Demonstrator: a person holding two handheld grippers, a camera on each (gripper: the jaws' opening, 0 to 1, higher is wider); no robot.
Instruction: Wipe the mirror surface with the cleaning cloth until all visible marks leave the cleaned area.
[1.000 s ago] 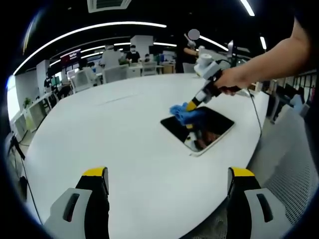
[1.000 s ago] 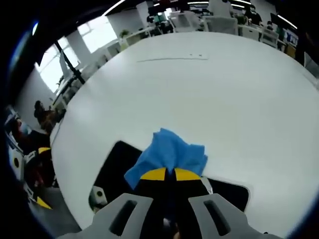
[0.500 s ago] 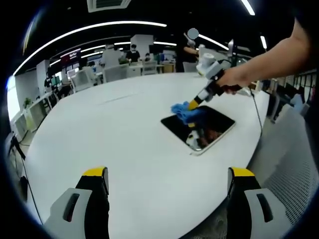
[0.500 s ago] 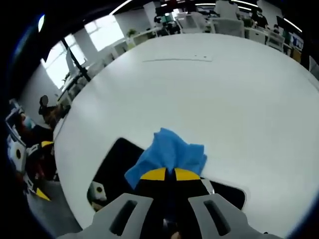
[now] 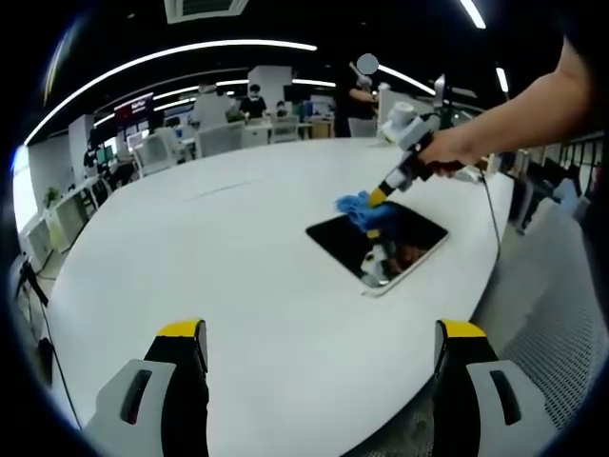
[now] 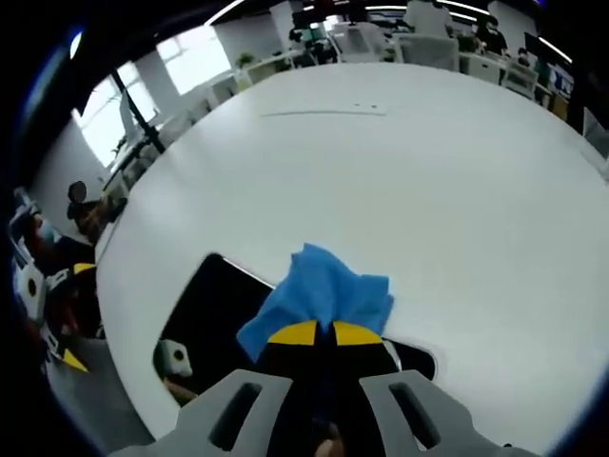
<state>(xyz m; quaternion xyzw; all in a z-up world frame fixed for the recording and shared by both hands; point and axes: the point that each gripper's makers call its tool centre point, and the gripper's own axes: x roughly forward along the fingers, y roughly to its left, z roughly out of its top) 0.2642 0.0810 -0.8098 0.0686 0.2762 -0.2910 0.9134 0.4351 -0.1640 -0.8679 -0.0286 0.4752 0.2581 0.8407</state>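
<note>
One mirror (image 5: 377, 244) lies on one white table (image 5: 209, 276), with one blue cleaning cloth (image 5: 362, 208) on it. Two grippers are about: the left gripper (image 5: 319, 367) and the right gripper (image 5: 379, 197)

A large white desk (image 5: 219, 276) with a rounded edge carries the things. A rectangular mirror (image 5: 366, 248) lies flat on it, near the edge, its dark glass framed in white. A blue cleaning cloth (image 6: 319, 295) rests on the mirror's far edge.

Cloth (image 5: 360, 207) on mirror's (image 5: 366, 246) far edge, mirror on table (image 5: 219, 257).
</note>
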